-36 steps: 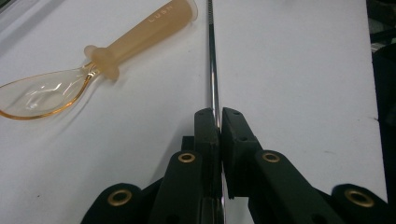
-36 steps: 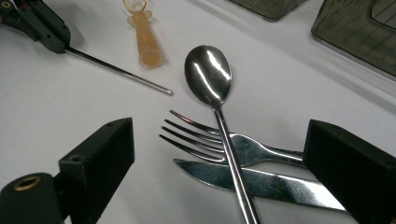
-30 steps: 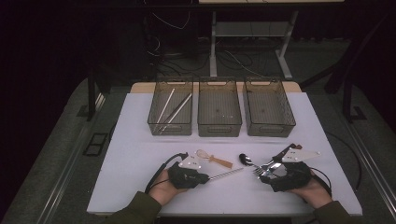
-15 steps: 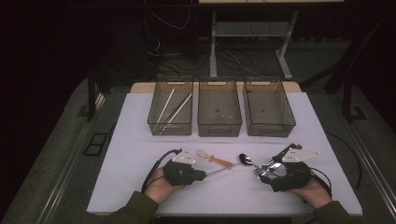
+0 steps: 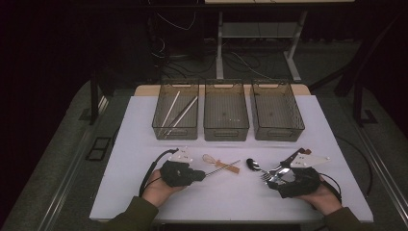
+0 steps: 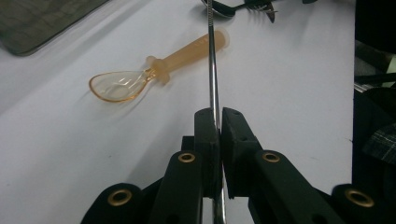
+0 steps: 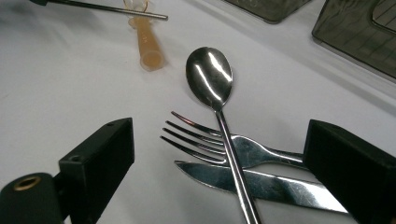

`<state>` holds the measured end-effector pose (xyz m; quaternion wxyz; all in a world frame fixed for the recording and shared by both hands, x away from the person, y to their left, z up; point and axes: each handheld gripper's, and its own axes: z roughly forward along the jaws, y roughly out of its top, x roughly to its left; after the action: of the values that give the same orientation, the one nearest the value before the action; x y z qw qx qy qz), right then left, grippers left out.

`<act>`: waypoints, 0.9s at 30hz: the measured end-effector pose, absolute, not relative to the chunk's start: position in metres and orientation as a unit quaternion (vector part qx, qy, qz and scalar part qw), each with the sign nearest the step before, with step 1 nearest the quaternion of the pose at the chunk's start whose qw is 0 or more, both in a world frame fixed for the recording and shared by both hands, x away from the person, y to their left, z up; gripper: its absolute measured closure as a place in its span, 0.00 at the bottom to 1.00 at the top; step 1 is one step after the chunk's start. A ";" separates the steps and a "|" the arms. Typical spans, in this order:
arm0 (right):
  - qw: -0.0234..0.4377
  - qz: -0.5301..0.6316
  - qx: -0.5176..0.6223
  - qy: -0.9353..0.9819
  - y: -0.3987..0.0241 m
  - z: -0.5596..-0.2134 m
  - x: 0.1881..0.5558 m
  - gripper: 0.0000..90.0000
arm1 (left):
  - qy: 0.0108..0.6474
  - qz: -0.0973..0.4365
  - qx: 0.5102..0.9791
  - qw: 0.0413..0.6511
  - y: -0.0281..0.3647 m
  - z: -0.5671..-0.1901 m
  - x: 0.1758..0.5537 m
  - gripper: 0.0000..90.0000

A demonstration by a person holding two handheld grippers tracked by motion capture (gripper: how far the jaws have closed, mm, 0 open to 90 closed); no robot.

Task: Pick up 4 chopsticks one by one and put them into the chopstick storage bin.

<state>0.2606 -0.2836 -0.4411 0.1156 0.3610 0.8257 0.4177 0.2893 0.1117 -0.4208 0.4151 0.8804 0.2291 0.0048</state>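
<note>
jaws of the left gripper (image 6: pixel 215 122) clamp what looks like a metal chopstick (image 6: pixel 213 70).

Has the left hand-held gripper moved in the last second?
Yes. The left hand-held gripper, shut on a metal rod, has shifted left in the high view, drawing the rod's tip away from the steel spoon.

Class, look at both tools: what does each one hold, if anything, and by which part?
The left tool grips a thin metal rod near one end. The right tool holds nothing; its jaws stand open around the spoon, fork and knife.
</note>
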 end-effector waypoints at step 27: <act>0.119 0.421 0.362 0.824 -0.285 -0.440 0.261 0.10 | 0.266 0.042 0.863 0.428 0.135 -0.395 0.314 0.95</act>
<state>0.2606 -0.2850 -0.4400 0.1190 0.3616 0.8236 0.4205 0.3144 0.1349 -0.3952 0.4283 0.8625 0.2662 0.0420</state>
